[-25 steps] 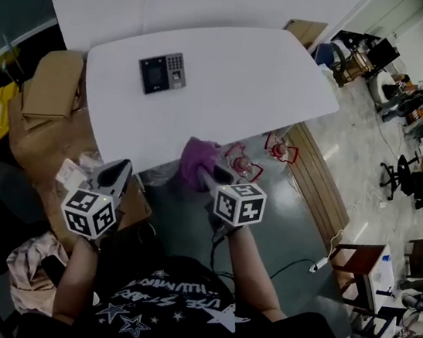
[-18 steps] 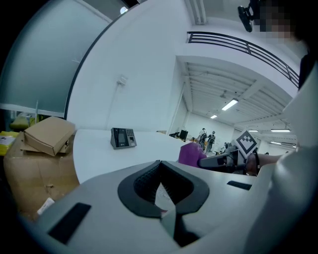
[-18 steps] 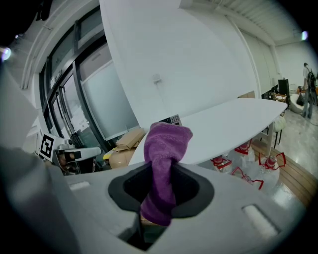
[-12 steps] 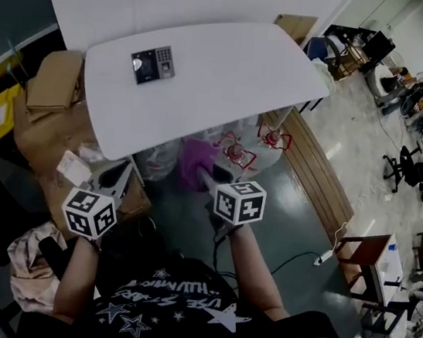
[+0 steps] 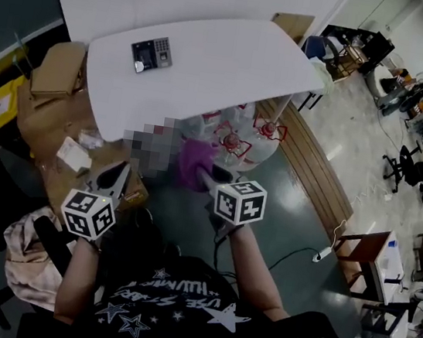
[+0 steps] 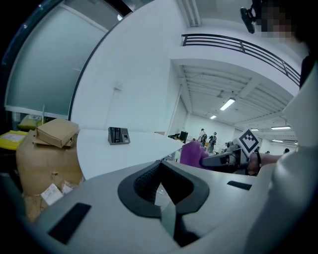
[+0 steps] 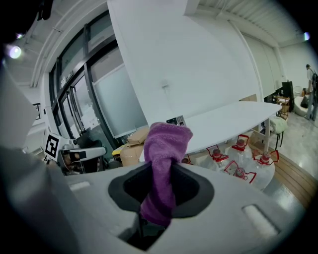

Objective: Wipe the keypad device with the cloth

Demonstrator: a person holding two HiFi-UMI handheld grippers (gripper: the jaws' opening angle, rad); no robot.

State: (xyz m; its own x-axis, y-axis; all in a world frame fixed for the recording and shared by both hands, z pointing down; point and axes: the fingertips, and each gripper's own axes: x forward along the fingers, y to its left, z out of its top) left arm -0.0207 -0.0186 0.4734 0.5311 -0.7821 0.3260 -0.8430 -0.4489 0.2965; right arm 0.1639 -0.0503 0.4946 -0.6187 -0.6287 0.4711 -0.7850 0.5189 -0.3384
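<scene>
The right gripper (image 5: 208,181) has its jaws clamped on the purple cloth (image 5: 194,162), which bunches out past them, short of the white table's (image 5: 234,66) near edge. The left gripper (image 5: 120,171) has its jaws pressed together on nothing. The keypad device (image 5: 151,54) lies by the table's far left corner, well apart from both grippers.
</scene>
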